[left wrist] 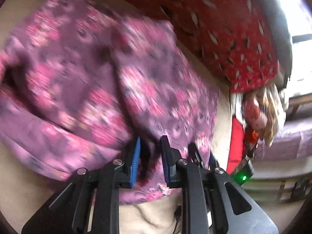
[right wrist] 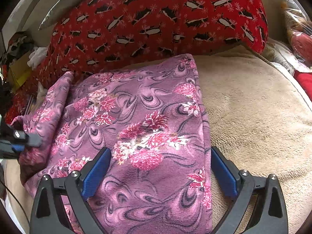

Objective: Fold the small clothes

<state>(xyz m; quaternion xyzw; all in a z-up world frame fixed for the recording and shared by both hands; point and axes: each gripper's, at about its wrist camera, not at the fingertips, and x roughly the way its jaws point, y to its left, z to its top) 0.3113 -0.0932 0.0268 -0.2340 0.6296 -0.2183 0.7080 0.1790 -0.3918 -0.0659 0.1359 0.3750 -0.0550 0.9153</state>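
on the beige blanket (right wrist: 253,120) lies the purple floral cloth (right wrist: 140,120), its far edge against the red pillow (right wrist: 156,19). the right gripper (right wrist: 159,173) hangs over the cloth's near part, jaws spread wide and holding nothing. the left gripper (left wrist: 150,156) pinches a bunched fold of the cloth (left wrist: 97,78) at its left edge; that view is blurred.

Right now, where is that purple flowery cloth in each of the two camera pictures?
Left wrist view: the purple floral garment fills the left and centre, blurred, with a fold between the left gripper fingers.
Right wrist view: it lies centre and lower left on the beige blanket, under the wide-open right gripper.
Shared landmark: the red patterned pillow behind the garment in both.
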